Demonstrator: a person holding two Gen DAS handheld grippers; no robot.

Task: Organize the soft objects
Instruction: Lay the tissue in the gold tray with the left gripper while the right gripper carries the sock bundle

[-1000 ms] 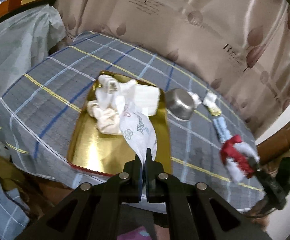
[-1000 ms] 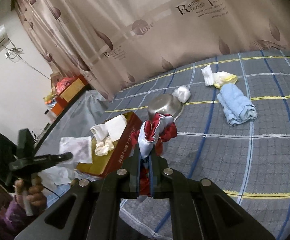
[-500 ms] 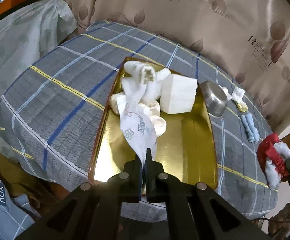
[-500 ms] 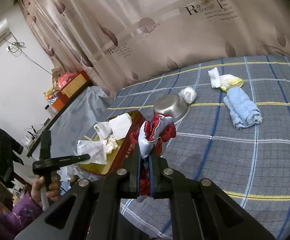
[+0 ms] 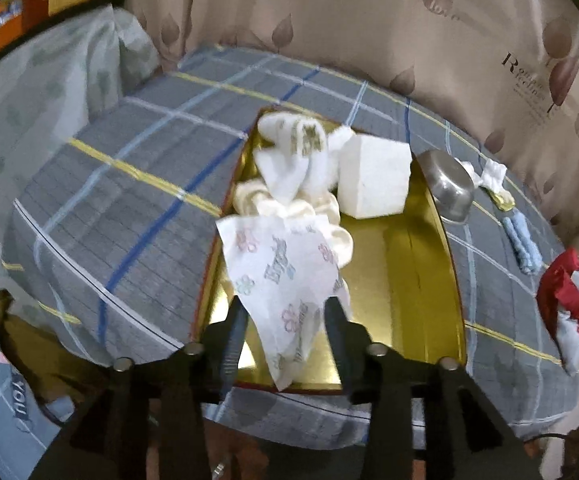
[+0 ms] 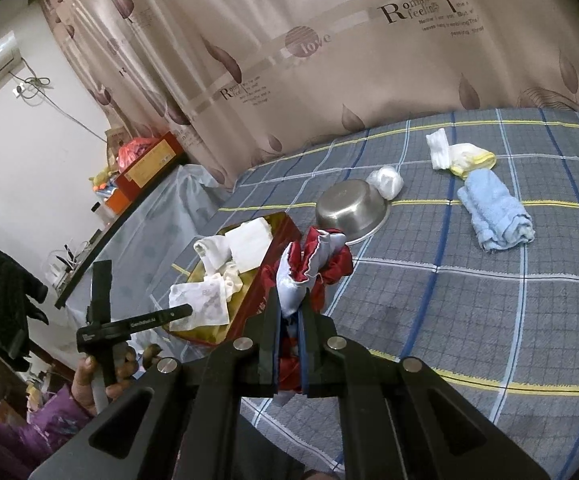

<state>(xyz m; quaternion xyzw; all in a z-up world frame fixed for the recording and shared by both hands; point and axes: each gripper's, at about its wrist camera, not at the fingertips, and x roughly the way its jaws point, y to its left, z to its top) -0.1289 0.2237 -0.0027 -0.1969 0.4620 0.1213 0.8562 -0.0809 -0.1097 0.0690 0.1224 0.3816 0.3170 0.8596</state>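
Note:
My left gripper (image 5: 285,312) is open over the near end of the gold tray (image 5: 421,280). A white printed tissue pack (image 5: 281,272) hangs loose between its fingers, over the tray. White socks (image 5: 297,152), a cream cloth and a white foam block (image 5: 373,180) lie in the tray. My right gripper (image 6: 291,312) is shut on a red and white cloth (image 6: 313,264), held above the checked tablecloth to the right of the tray (image 6: 265,292). That cloth shows at the right edge of the left wrist view (image 5: 569,300).
A steel bowl (image 6: 349,210) lies beside the tray's far right corner. A white wad (image 6: 387,182), a white and yellow sock (image 6: 461,156) and a rolled blue towel (image 6: 493,210) lie on the cloth beyond. A curtain hangs behind; a covered shelf stands left.
My left gripper has opened and let go of the tissue pack, which now spreads over the tray. The right gripper keeps hold of the red and white cloth.

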